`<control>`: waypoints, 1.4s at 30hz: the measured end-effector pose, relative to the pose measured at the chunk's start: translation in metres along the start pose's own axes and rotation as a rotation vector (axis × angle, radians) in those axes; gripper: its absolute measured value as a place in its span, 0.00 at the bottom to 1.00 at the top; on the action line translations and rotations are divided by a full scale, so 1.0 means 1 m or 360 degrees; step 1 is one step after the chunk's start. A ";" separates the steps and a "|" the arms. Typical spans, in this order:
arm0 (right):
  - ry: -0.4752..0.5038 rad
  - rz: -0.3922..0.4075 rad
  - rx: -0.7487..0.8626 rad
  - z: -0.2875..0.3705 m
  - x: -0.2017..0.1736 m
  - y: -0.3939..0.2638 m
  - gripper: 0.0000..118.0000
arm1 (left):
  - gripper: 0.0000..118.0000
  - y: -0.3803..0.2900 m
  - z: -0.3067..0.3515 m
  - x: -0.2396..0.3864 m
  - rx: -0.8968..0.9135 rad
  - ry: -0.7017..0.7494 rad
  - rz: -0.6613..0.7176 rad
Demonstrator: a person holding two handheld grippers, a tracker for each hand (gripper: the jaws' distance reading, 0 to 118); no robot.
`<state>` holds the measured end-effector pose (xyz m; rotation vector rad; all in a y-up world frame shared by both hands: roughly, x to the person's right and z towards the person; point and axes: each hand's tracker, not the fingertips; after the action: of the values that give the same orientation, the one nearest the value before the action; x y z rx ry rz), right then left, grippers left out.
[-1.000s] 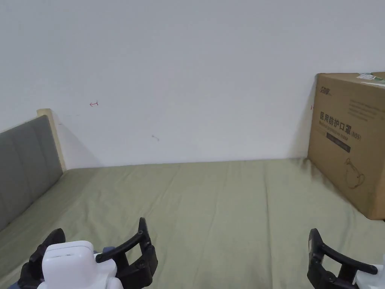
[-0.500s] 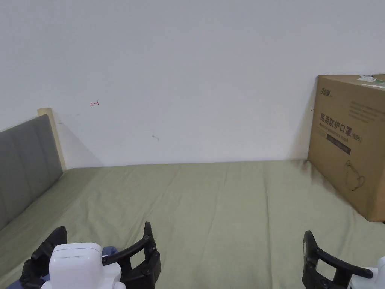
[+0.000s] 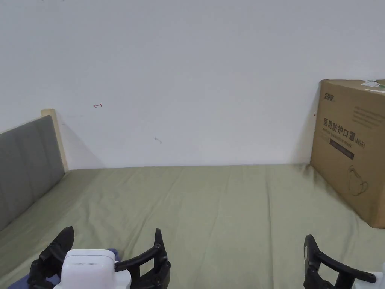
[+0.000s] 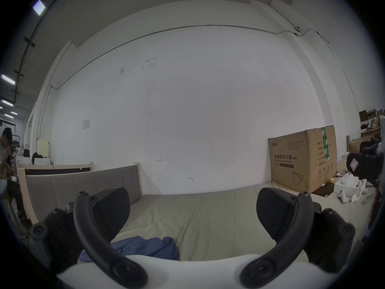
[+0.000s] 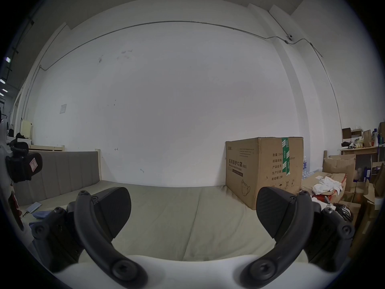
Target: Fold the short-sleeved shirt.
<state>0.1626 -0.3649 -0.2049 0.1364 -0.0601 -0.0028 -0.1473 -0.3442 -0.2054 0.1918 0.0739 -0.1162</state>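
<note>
Blue short-sleeved shirt point(image 4: 145, 248), crumpled in a loose heap on the olive-green bed point(image 3: 225, 210), just below the left gripper point(image 4: 192, 216). Left gripper and right gripper point(image 5: 193, 214) both hover with jaws spread wide, holding nothing. Cardboard box point(image 3: 351, 146) stands at the bed's right edge.

The bed sheet point(image 3: 225, 210) is soft green cloth, matt, with long creases. The shirt point(image 4: 145, 248) is thin blue cloth, all crumpled. The left gripper point(image 4: 192, 212) has dull black plastic jaws with rough, ribbed pads point(image 4: 113, 208) and a smooth white body. The box point(image 3: 353, 146) is plain brown cardboard. The headboard point(image 3: 26, 165) is grey padded cloth with a pale wood edge. The wall point(image 3: 195, 75) is smooth and white.
</note>
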 end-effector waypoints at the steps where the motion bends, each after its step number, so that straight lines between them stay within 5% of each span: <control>1: 0.0007 -0.0003 0.0003 0.000 0.001 0.001 1.00 | 1.00 0.000 -0.001 0.000 -0.0003 -0.0006 -0.0005; 5: 0.0106 -0.0027 -0.0001 -0.001 0.003 0.004 0.99 | 0.99 0.001 -0.004 0.001 -0.0030 -0.0028 -0.0009; 7: 0.0159 -0.0063 -0.0033 -0.001 0.006 0.006 0.91 | 0.69 0.002 -0.005 0.000 -0.0054 -0.0106 0.0007; 8: 0.0156 -0.0077 -0.0040 -0.001 0.007 0.006 0.69 | 0.40 0.003 -0.006 0.001 -0.0054 -0.0104 -0.0004; 9: 0.0138 -0.0088 -0.0046 -0.002 0.008 0.006 0.10 | 0.02 0.002 -0.007 0.002 -0.0066 -0.0107 -0.0028; 10: 0.0094 -0.0110 -0.0103 -0.007 0.010 0.005 0.00 | 0.01 0.002 -0.009 0.004 -0.0093 -0.0105 -0.0061; 12: 0.0109 -0.0223 -0.0136 -0.011 0.014 0.003 0.00 | 0.00 0.000 -0.009 0.005 -0.0095 -0.0127 -0.0052; 21: 0.0054 -0.0133 -0.0188 -0.011 0.016 0.002 0.00 | 0.00 -0.012 -0.009 -0.004 -0.0186 -0.0119 0.0059; 29: 0.0488 -0.0145 -0.0243 -0.038 -0.086 -0.007 0.00 | 0.00 -0.012 0.035 -0.114 -0.0249 0.0384 -0.0038; 31: 0.0535 0.0007 -0.0257 -0.037 -0.127 -0.007 0.00 | 0.00 -0.013 0.051 -0.140 -0.0246 0.0544 -0.0103; 33: 0.0692 0.0002 -0.0243 -0.036 -0.150 -0.006 0.00 | 0.00 -0.014 0.060 -0.153 -0.0275 0.0633 -0.0142; 37: 0.0806 -0.0051 -0.0274 -0.036 -0.171 -0.004 0.00 | 0.00 -0.022 0.063 -0.161 -0.0284 0.0640 -0.0089; 42: 0.0805 -0.0088 -0.0330 -0.045 -0.152 -0.002 0.00 | 0.00 -0.029 0.018 -0.180 -0.0398 0.0484 -0.0026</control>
<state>0.0136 -0.3599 -0.2587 -0.0711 0.4484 -0.0297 -0.3282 -0.3562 -0.1783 -0.0426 0.3910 -0.0923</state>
